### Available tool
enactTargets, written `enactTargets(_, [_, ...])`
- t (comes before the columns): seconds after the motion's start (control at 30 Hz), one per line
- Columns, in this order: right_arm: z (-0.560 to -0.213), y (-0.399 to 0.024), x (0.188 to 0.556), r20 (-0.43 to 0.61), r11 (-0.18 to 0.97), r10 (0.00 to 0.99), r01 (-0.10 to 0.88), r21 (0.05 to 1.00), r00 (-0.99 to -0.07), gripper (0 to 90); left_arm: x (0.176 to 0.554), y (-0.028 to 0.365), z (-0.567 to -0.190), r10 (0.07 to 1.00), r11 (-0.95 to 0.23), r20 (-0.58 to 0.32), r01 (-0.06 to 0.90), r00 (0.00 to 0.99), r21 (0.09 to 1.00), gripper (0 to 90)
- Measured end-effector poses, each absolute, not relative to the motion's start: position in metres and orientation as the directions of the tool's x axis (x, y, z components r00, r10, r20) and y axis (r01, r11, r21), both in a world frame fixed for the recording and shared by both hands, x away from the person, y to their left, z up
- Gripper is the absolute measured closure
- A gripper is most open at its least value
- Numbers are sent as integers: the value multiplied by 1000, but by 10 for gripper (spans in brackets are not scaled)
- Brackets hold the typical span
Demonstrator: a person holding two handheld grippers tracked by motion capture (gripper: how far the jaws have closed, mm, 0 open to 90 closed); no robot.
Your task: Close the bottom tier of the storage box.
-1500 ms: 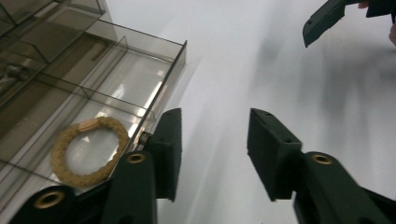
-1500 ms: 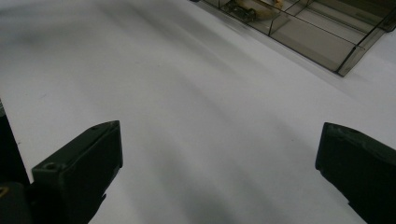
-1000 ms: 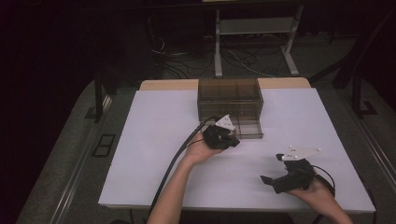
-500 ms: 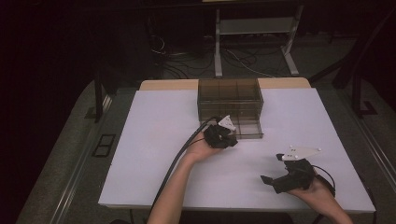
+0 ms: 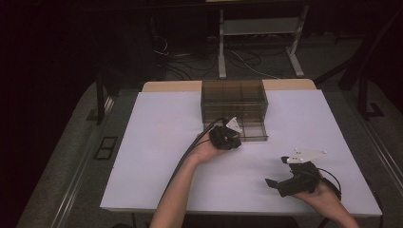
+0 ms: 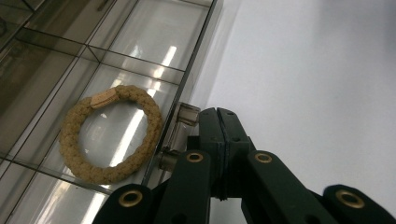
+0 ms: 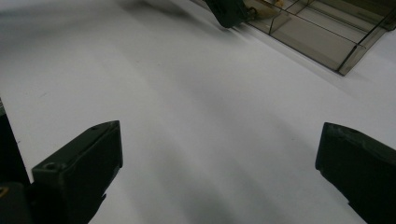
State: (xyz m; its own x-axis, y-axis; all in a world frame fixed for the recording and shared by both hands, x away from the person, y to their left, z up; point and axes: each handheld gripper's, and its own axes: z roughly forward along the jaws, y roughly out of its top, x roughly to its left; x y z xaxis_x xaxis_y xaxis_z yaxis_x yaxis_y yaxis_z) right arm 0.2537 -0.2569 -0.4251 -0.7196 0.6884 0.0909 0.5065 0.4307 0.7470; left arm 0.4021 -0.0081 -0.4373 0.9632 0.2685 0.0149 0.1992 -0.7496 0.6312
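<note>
Meanwhile, the left hand-held gripper (image 6: 218, 116), jaws pressed together, noses against the drawer knob (image 6: 180, 133) of a smoked-plastic organizer (image 5: 234, 97), apparently to push the drawer, where a braided tan hair tie (image 6: 112, 135) lies; the right hand-held gripper (image 5: 278, 183) waits spread wide on the white bench (image 5: 157, 156).

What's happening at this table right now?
A person works a gripper in each hand at a white table. The left gripper, jaws shut, sits at the handle of a smoky clear drawer pulled out of its organiser box; a tan braided ring lies in one compartment. The right gripper is open above bare table.
</note>
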Motion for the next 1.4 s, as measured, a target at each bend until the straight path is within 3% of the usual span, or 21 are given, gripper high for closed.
enactTargets(0.73, [-425,-257,254,91,431,688,506,747,-720,1,409,-14,-434,233,-773,42,159,972,614,887])
enactTargets(1.07, [-425,-257,254,91,431,688,507,746,-720,1,414,-12,-438,278,-744,13,206,961,636,887])
enactTargets(1.4, [-425,-257,254,91,432,688,508,745,-719,1,419,-11,-436,262,-766,29,190,965,614,887])
